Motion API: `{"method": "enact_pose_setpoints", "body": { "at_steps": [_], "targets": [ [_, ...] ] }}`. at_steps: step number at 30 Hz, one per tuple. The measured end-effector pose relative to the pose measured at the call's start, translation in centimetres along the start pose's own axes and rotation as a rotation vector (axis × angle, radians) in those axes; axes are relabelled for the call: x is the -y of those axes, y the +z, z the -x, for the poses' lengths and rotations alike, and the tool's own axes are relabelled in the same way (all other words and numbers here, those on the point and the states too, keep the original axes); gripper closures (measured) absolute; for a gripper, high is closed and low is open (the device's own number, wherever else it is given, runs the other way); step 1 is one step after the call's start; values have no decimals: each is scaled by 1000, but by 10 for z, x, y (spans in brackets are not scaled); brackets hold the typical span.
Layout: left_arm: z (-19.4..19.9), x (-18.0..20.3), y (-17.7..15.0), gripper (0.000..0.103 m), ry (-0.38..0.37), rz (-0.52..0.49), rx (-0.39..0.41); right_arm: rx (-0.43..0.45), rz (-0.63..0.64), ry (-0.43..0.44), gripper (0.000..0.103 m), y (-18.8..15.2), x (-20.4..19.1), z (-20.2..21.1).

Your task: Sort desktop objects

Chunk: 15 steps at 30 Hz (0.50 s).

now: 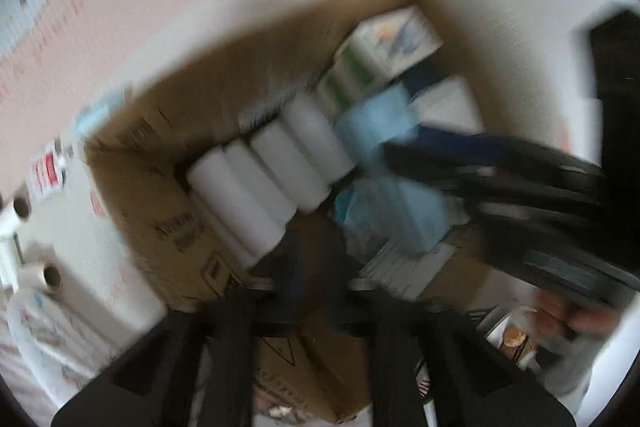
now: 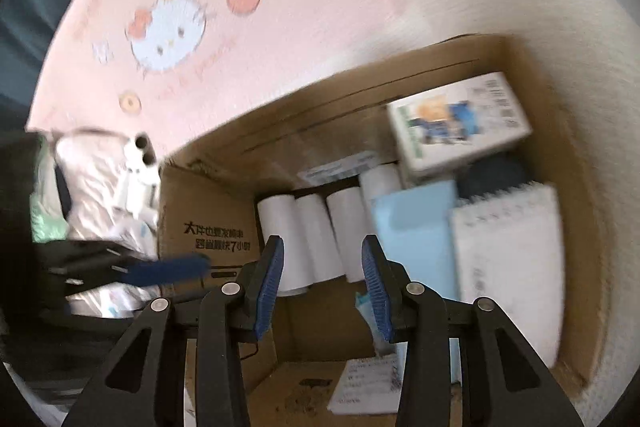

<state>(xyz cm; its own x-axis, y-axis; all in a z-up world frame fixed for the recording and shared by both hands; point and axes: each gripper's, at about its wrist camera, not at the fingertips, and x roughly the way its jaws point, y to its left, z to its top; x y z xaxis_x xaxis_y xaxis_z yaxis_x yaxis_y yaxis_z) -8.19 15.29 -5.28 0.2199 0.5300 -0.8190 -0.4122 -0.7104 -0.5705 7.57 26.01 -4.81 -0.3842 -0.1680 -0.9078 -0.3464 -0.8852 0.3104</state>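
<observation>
A brown cardboard box [image 2: 208, 227] holds several white paper rolls [image 2: 316, 239], a light blue booklet [image 2: 416, 231], a white spiral notebook [image 2: 508, 259] and a small printed white carton [image 2: 456, 123]. My right gripper [image 2: 323, 287] is open and empty, its blue pads just above the rolls inside the box. My left gripper [image 1: 316, 263] hovers over the same box [image 1: 160, 211]; the view is blurred and its jaws look open with nothing between them. The rolls [image 1: 272, 179] and the carton [image 1: 392, 43] show there too. The right gripper [image 1: 520, 187] reaches in from the right.
The box sits on a pink and white cartoon-print tablecloth [image 2: 248, 35]. More white rolls [image 2: 140, 155] and a crinkled plastic package [image 2: 96, 179] lie left of the box. A white leaflet [image 2: 368, 383] lies on the box floor.
</observation>
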Motion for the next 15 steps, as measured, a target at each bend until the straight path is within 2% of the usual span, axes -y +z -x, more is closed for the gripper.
{"method": "enact_pose_setpoints", "body": {
  "at_steps": [3, 5, 8, 11, 15],
  "targets": [
    [-30, -4, 9, 101, 8, 83, -87, 29, -4, 3, 66, -22, 59, -13],
    [-45, -5, 12, 101, -1, 124, -129, 31, -11, -12, 66, -28, 71, -7],
    [-63, -1, 12, 101, -4, 136, -193, 20, -42, -20, 66, -34, 78, -15],
    [-82, -2, 12, 101, 68, 159, -241, 15, -83, -33, 66, -40, 85, -22],
    [-97, -14, 12, 101, 138, 209, -270, 10, -118, -1, 66, -46, 90, -26]
  ]
}}
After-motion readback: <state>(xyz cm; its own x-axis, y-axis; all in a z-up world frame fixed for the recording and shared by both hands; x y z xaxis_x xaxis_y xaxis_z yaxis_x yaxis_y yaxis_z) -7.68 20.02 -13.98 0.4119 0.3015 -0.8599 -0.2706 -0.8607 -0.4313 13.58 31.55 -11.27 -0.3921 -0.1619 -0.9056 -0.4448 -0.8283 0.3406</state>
